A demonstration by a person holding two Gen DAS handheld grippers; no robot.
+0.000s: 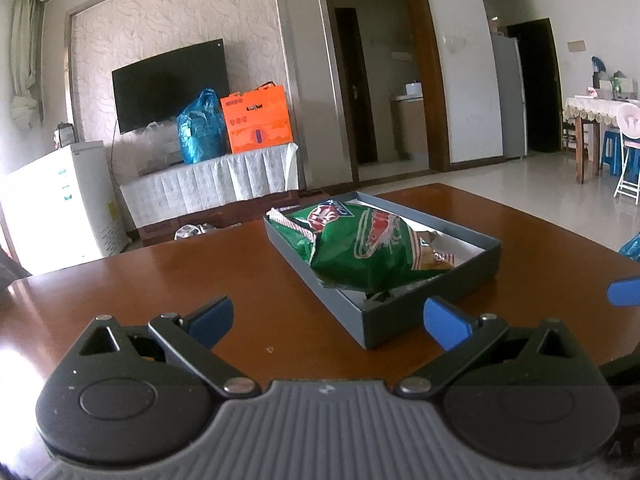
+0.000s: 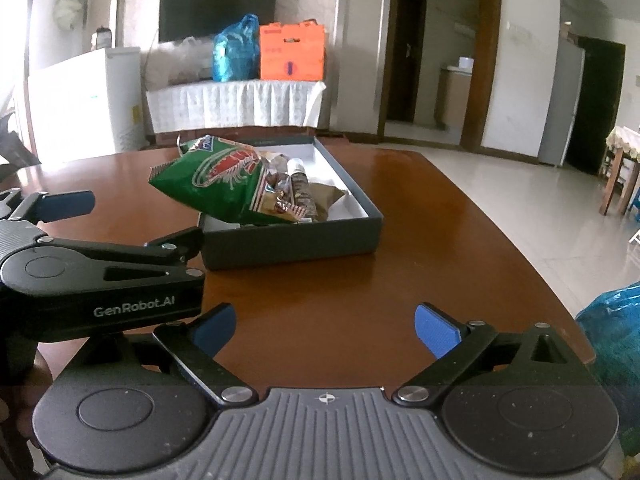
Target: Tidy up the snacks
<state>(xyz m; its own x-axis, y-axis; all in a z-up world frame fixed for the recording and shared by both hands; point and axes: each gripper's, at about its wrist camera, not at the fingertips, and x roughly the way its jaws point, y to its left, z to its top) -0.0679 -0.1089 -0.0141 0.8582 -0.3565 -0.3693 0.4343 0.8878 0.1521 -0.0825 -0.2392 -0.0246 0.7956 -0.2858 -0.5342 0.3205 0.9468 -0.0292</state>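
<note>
A dark grey shallow box (image 1: 432, 320) (image 2: 292, 242) sits on the brown wooden table (image 1: 160, 280) (image 2: 420, 220). A green snack bag with a red shrimp picture (image 1: 360, 244) (image 2: 224, 180) lies across it, overhanging the left rim. Beside the bag, smaller wrapped snacks (image 2: 298, 190) lie inside the box. My left gripper (image 1: 328, 322) is open just short of the box's near corner, with nothing between its blue pads. In the right wrist view, my right gripper (image 2: 324, 328) stands open over bare table in front of the box, holding nothing. The left gripper's body (image 2: 100, 276) shows at its left.
A blue plastic bag (image 2: 612, 344) (image 1: 632, 246) lies at the table's right edge. Beyond the table stand a white fridge (image 1: 60, 200), a covered TV stand with a blue bag and an orange box (image 1: 256, 120), and a dining table with stools (image 1: 600, 128) at far right.
</note>
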